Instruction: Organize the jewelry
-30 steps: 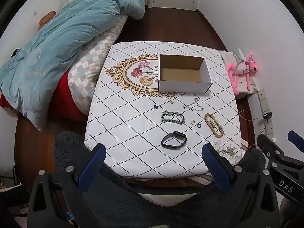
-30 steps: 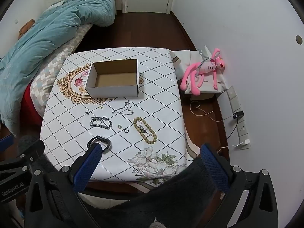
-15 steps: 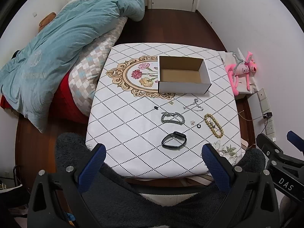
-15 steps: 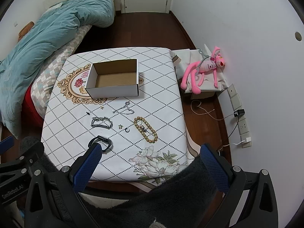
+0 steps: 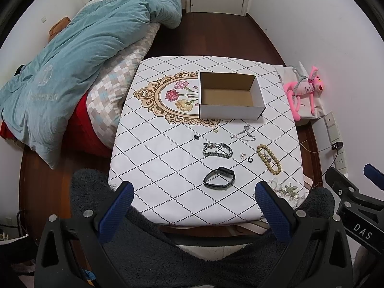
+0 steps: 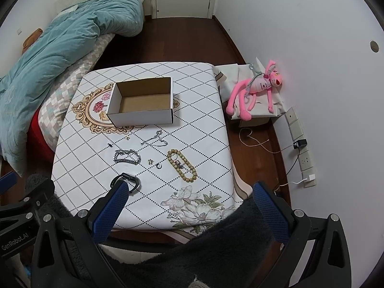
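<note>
Here, a small table (image 5: pixel 148 158) covered by a white diamond-pattern cloth carries an open cardboard box (image 5: pixel 230 99), white outside and brown inside, its long axis running left to right at the far half. In front of the box lie the jewelry pieces, well apart from one another: a thin silver chain (image 5: pixel 243 135), a heavy silver link bracelet (image 5: pixel 217 150) stretched left to right, a wooden bead bracelet (image 5: pixel 268 159) elongated diagonally toward the near right corner, a black band (image 5: pixel 219 180) nearest the front edge, and several tiny items too small to identify. The left gripper (image 5: pixel 192 198) and the right gripper (image 6: pixel 189 193) both hover above the near table edge, blue-padded jaws spread wide and empty. Only the right wrist view shows the pink plush toy (image 6: pixel 255 90) fully, with wall sockets and cables; the left wrist view shows more of the teal quilt (image 5: pixel 79 62).
</note>
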A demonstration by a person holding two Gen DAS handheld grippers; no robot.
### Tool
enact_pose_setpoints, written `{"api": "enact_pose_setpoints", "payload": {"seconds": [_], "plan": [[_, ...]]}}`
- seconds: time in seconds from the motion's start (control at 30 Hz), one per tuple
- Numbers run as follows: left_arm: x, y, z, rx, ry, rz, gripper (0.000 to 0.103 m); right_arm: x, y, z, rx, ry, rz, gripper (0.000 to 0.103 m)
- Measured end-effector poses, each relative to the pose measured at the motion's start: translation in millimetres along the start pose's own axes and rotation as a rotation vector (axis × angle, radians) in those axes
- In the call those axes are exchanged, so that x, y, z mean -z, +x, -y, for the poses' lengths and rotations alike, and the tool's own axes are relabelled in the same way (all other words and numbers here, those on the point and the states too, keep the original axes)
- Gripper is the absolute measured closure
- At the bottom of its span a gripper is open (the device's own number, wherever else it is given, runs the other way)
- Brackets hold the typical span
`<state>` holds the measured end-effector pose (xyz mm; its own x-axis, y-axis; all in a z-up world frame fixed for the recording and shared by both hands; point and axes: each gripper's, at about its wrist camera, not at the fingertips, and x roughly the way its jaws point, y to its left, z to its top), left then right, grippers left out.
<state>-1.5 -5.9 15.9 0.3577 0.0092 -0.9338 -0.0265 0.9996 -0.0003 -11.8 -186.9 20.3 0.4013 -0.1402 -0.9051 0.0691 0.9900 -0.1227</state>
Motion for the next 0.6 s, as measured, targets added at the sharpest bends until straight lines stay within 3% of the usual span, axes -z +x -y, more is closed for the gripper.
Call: {"api": "enact_pose_setpoints", "payload": {"seconds": [0.6], "plan": [[-3.0, -5.7, 1.8, 0.001, 0.001, 0.016, 0.0, -2.1, -5.1, -0.1, 0.005, 0.001, 0.01, 0.0]]}}
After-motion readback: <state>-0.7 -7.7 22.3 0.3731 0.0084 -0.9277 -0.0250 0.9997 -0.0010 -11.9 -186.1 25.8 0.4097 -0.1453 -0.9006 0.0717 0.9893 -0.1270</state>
